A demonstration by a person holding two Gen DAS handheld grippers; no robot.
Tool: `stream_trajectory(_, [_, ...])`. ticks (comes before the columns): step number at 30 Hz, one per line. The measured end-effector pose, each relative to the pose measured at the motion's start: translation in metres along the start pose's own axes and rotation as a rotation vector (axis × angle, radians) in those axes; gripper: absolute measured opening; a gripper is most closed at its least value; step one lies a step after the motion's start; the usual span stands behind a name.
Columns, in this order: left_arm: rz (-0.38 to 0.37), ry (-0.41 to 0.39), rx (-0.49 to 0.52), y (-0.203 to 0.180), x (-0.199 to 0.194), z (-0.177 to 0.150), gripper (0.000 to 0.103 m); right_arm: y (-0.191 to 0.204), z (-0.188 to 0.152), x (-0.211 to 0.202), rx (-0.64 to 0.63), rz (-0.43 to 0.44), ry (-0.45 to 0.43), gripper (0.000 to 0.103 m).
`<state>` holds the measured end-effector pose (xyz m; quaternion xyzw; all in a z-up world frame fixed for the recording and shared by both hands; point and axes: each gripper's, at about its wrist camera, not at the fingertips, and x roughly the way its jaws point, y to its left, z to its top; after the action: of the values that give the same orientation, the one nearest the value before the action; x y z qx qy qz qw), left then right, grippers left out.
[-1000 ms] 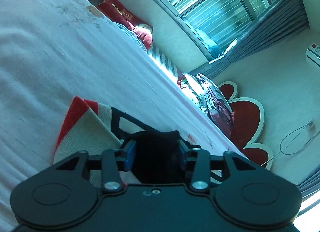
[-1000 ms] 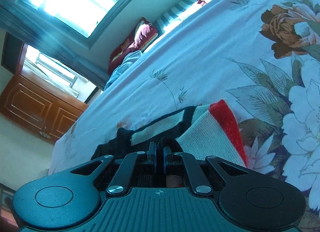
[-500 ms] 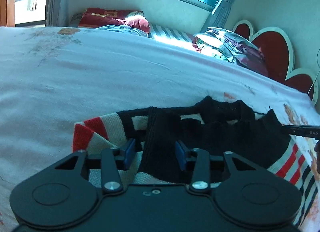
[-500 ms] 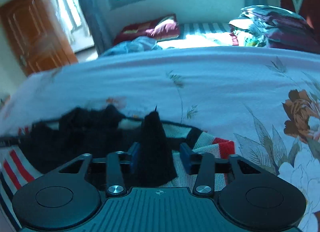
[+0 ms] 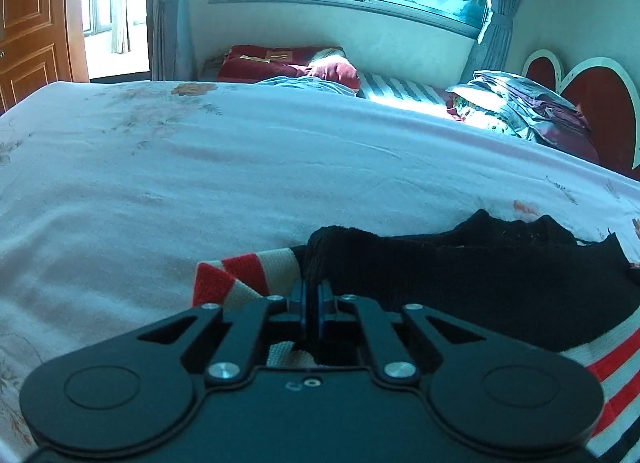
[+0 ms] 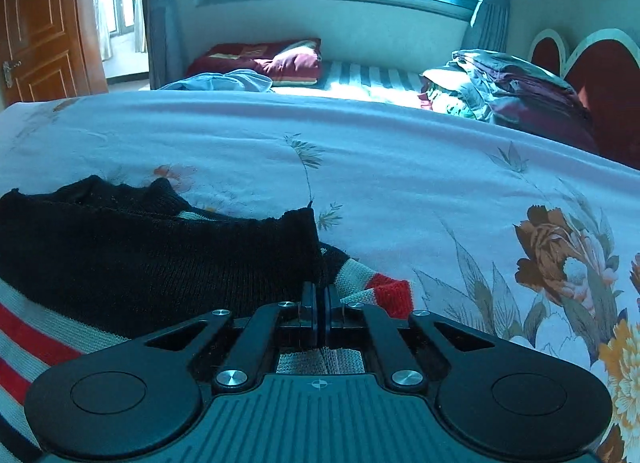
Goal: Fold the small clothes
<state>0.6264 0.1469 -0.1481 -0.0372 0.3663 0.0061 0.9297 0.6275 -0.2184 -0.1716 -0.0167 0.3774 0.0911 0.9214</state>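
Black knit sweater (image 5: pixel 480 279) on the bed (image 5: pixel 200 183): your left tool (image 5: pixel 311 297) and right tool (image 6: pixel 320 301) each clench a corner at 12 o'clock, ready to fold it.

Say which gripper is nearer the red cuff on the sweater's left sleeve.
Left. The left gripper is shut on black knit right beside that red cuff; the right gripper grips the sweater's opposite end.

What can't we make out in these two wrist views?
- Sweater: near part hidden under the left tool body in the left view; right side cut by the frame edge.
- Right view: right tool body covers the sweater's near hem; left part runs off frame.
- Folded pile by the headboard: single items too small to tell.
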Motion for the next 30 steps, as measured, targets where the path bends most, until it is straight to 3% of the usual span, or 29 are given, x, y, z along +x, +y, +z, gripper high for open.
stream_trajectory(2, [0.002, 0.001, 0.018, -0.002, -0.001, -0.001, 0.011, 0.002, 0.004, -0.003, -0.017, -0.012, -0.002, 0.003])
stream_trajectory(3, [0.002, 0.005, 0.015, 0.000, -0.001, 0.000, 0.016, 0.003, 0.008, -0.004, -0.017, -0.021, 0.002, 0.013])
stream_trajectory(4, [-0.009, 0.010, 0.006, 0.002, -0.002, 0.001, 0.034, 0.004, 0.014, -0.006, -0.015, -0.045, -0.006, 0.047])
stream_trajectory(5, [-0.042, 0.020, -0.010, 0.005, -0.002, 0.002, 0.061, 0.006, 0.016, -0.014, -0.014, -0.058, -0.033, 0.070])
stream_trajectory(6, [-0.056, 0.012, -0.018, 0.006, -0.005, 0.002, 0.062, 0.010, 0.016, -0.022, -0.016, -0.044, -0.075, 0.083])
stream_trajectory(8, [-0.012, -0.045, -0.002, -0.001, -0.019, 0.000, 0.061, 0.026, 0.018, -0.036, -0.049, -0.003, -0.102, 0.082])
stream_trajectory(9, [0.007, -0.077, 0.012, -0.007, -0.027, -0.001, 0.061, 0.037, 0.019, -0.039, -0.072, 0.034, -0.099, 0.072])
stream_trajectory(10, [0.000, -0.115, 0.018, -0.015, -0.037, -0.003, 0.059, 0.051, 0.019, -0.042, -0.102, 0.090, -0.093, 0.046])
stream_trajectory(12, [-0.074, -0.139, 0.045, -0.038, -0.049, -0.007, 0.058, 0.083, 0.016, -0.039, -0.169, 0.140, -0.054, 0.024])
stream_trajectory(16, [-0.204, -0.054, 0.188, -0.096, -0.042, -0.020, 0.061, 0.125, 0.007, -0.028, -0.214, 0.200, -0.039, 0.024])
stream_trajectory(19, [-0.238, 0.006, 0.232, -0.109, -0.028, -0.030, 0.065, 0.135, 0.001, -0.019, -0.235, 0.241, -0.024, 0.024])
stream_trajectory(22, [-0.152, 0.001, 0.219, -0.082, -0.024, -0.034, 0.067, 0.110, -0.006, -0.018, -0.258, 0.157, -0.028, 0.024])
stream_trajectory(25, [0.044, -0.023, 0.239, -0.048, -0.027, -0.038, 0.067, 0.046, -0.015, -0.023, -0.164, -0.101, -0.031, 0.024])
stream_trajectory(26, [0.055, -0.021, 0.230, -0.038, -0.028, -0.036, 0.068, 0.022, -0.021, -0.025, -0.110, -0.099, -0.022, 0.027])
stream_trajectory(27, [0.031, -0.022, 0.215, -0.033, -0.028, -0.035, 0.068, 0.004, -0.024, -0.028, -0.065, -0.066, -0.018, 0.044])
stream_trajectory(30, [0.044, -0.031, 0.215, -0.037, -0.031, -0.034, 0.066, -0.009, -0.017, -0.038, -0.026, -0.061, -0.018, 0.049])
